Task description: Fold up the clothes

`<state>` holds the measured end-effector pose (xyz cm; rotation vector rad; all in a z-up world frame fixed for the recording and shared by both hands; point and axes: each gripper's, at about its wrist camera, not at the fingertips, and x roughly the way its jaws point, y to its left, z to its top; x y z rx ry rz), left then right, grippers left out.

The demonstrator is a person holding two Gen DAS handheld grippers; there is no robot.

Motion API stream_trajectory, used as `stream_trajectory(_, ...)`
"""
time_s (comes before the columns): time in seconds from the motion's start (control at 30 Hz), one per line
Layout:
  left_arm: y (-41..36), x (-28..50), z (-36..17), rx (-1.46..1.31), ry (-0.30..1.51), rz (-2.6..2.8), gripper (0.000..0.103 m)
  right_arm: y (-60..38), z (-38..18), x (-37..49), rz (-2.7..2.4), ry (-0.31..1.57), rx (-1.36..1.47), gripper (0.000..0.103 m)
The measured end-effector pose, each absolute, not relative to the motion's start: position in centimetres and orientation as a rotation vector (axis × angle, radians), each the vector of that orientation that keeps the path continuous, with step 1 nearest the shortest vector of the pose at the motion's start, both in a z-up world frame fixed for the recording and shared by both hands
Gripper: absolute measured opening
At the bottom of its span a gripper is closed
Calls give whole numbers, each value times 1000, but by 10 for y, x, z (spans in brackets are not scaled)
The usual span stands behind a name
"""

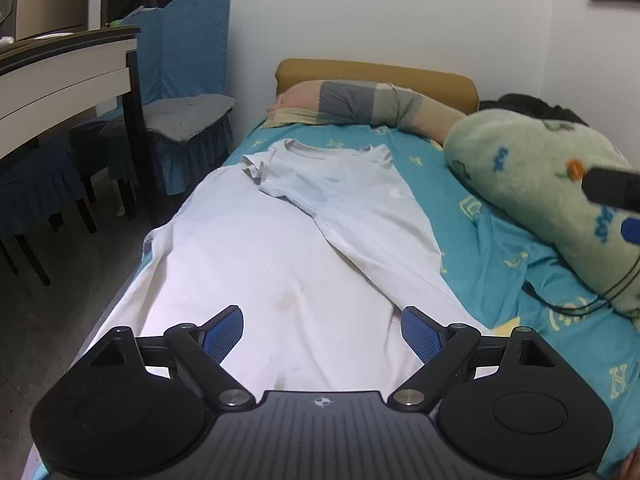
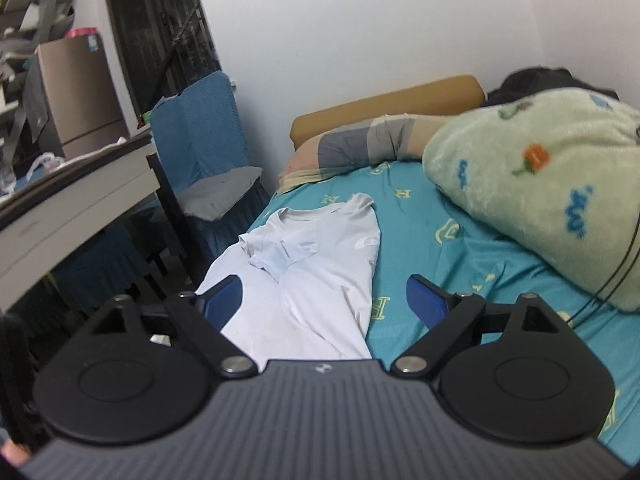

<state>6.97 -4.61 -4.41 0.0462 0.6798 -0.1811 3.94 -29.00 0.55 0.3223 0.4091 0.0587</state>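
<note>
**Shirt flat on the bed, both claws empty**

The left gripper point(image 1: 322, 330) sits at 6 o'clock in its own view, blue pads wide apart, holding nothing. The right gripper point(image 2: 324, 300) is spread wide and empty too. Just past them, toward 12 o'clock, the white cotton T-shirt point(image 1: 288, 248) lies on the teal printed bed sheet point(image 1: 480, 248), one side folded over. It could slide off the bed's edge at 9 o'clock. The fluffy green blanket point(image 2: 532, 196) lies at 2 o'clock.

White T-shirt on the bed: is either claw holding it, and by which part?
Nothing is held. The left claw and right claw both stand open above the white T-shirt.
</note>
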Motion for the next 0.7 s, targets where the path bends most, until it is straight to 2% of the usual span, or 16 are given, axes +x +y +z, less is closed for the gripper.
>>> stream_trajectory(0.43,-113,67,-68,129,779,-296,86,-336,8,35,-61,388,380,90)
stream_trajectory(0.7,-174,67,-86,154,829,-411,77,-374,2,36,-127,392,456,90)
